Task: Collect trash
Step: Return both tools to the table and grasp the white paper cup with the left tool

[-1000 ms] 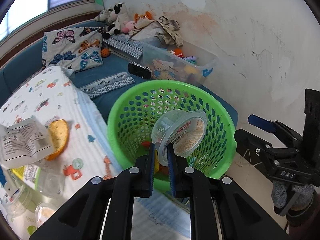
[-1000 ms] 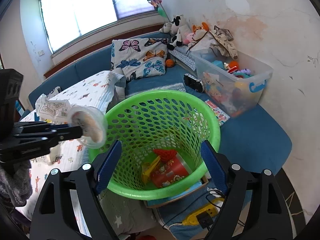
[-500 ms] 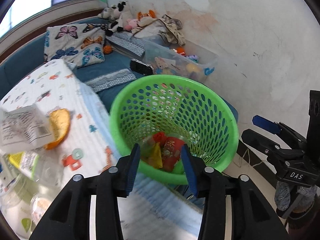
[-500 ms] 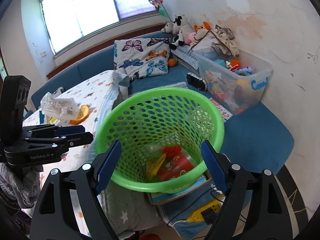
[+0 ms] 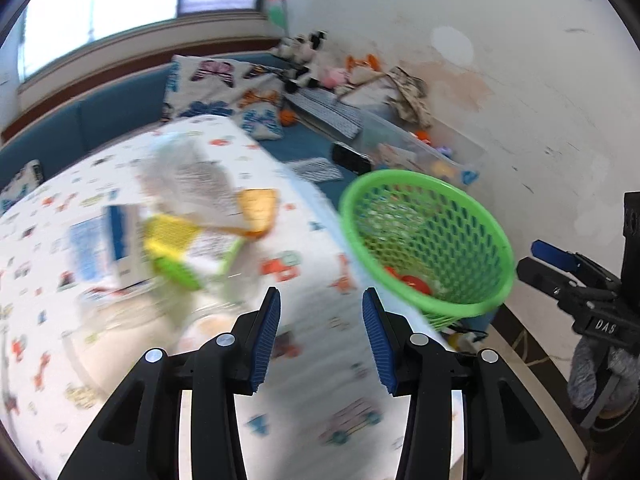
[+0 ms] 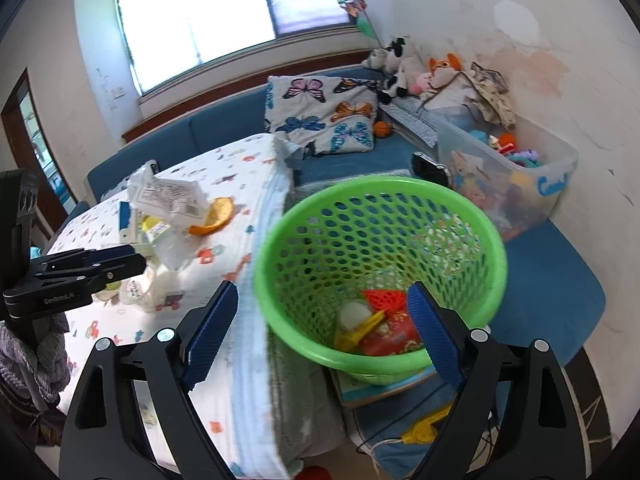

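Daylight from a wide window falls on a blue corner sofa and on a surface covered by a white cloth printed with small cartoon vehicles [image 6: 224, 208], which carries the remaining litter: a crumpled clear plastic wrapper with printed labels [image 6: 168, 196], a curved piece of orange peel [image 6: 214, 216], a small yellow-and-green packet [image 6: 154, 230] and some clear plastic cups [image 6: 168, 248] nearer the edge. All of it looks light and flimsy; the wrapper should crush and slide under a pinch, so a bunched fold in its middle seems the safest hold, while the peel is stiffer and probably best taken across its width, and the thin cups by the rim. Just beside the cloth's edge stands the round green perforated plastic basket [image 6: 472, 240], already holding a red printed cup, a yellow wrapper and a pale lid. The left gripper [image 5: 320, 328] hangs over the cloth with its jaws apart and nothing between them. The right gripper [image 6: 320, 332] has its jaws opening wide, empty, with the basket seen between them. Only the right wrist view shows the basket's contents and the litter sharply; the left wrist view is smeared by blur, yet it alone shows the floor beyond the basket and the right gripper from the side.
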The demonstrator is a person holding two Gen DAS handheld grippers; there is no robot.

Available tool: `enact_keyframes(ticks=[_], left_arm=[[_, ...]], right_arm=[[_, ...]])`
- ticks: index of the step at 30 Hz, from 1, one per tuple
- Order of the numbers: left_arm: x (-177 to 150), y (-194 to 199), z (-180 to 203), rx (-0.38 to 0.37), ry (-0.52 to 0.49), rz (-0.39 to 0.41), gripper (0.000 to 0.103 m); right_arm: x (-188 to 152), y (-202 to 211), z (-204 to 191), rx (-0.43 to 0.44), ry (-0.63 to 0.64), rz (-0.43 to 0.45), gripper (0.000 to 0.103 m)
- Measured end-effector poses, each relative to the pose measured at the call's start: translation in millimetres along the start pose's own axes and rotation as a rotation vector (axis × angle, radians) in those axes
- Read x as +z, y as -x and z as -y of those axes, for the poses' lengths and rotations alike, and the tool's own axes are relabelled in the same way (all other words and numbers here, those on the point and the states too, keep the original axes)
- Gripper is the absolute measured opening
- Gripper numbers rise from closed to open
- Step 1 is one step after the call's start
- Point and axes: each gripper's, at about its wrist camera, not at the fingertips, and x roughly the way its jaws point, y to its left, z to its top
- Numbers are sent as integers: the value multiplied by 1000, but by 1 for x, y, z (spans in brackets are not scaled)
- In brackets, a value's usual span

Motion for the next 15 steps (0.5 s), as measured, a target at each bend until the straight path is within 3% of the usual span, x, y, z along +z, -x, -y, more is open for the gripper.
enact_keyframes(ticks=[7,15], left_arm=[[-27,37,-56,104,110,48,45],[-56,43,-111,162,248,22,45]], right_arm=[[3,-9,-30,49,43,-7,86],[5,-16,-57,87,80,-19,86]])
